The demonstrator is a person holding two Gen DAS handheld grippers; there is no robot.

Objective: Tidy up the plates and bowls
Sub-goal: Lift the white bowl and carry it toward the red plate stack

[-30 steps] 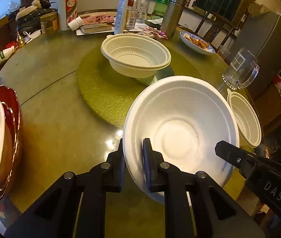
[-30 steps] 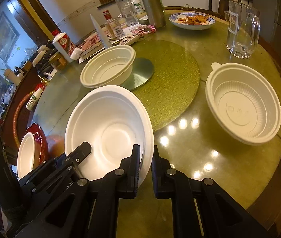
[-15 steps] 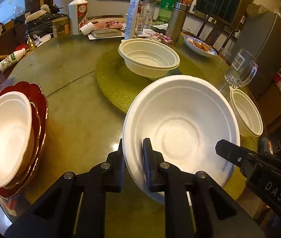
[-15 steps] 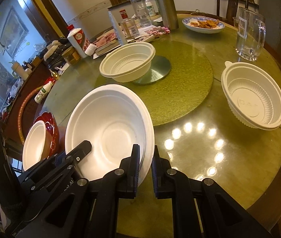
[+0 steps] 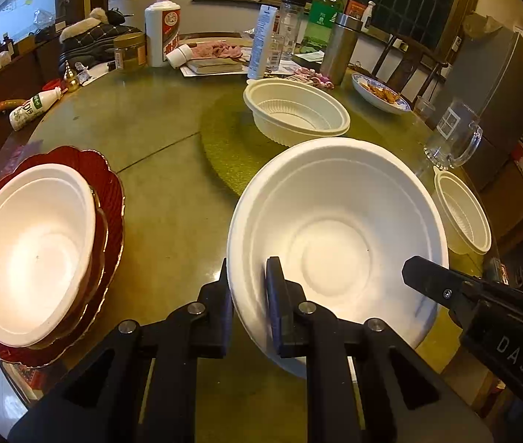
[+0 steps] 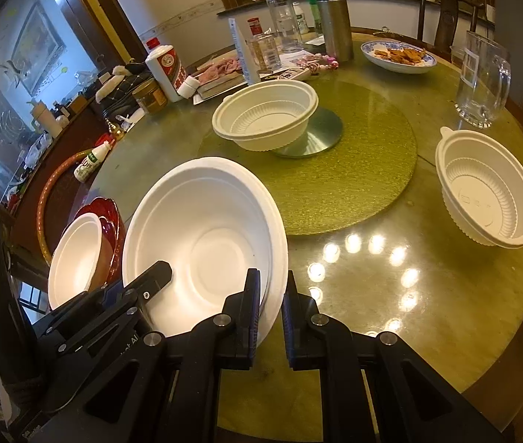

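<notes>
**Left wrist view: foam bowl carried between two grippers above a round table**

Left wrist view first, taking the biggest thing: the round table (image 5: 143, 136), greenish and glossy, fills both views, with a darker green turntable mat (image 5: 224, 140) at its centre.

The white foam bowl (image 5: 339, 247) is held clear of the table top, tilted toward the cameras, over the near edge of the table. The left gripper (image 5: 248, 288) is clenched on its left rim, one finger outside the wall and one inside. The right gripper (image 6: 270, 295) is clamped on the opposite rim in the same way; in the left wrist view its black finger reaches in over the bowl's right side.

At the table's left edge sits a stack: red scalloped plates (image 5: 108, 199) with a second white foam bowl (image 5: 32, 251) resting on top, well apart from the carried bowl.

A ribbed plastic bowl (image 6: 265, 118) stands on the mat, partly over a metal disc (image 6: 320, 133) at the mat's centre. Another ribbed plastic bowl (image 6: 486, 192) stands near the right edge of the table, off the mat.

Along the far edge stand a glass mug (image 6: 483, 81), a steel flask (image 6: 333, 22), a white liquor bottle (image 5: 162, 33) and a blue-rimmed dish of food (image 6: 398, 57). A small white bottle (image 5: 32, 109) lies at the far left edge.
</notes>
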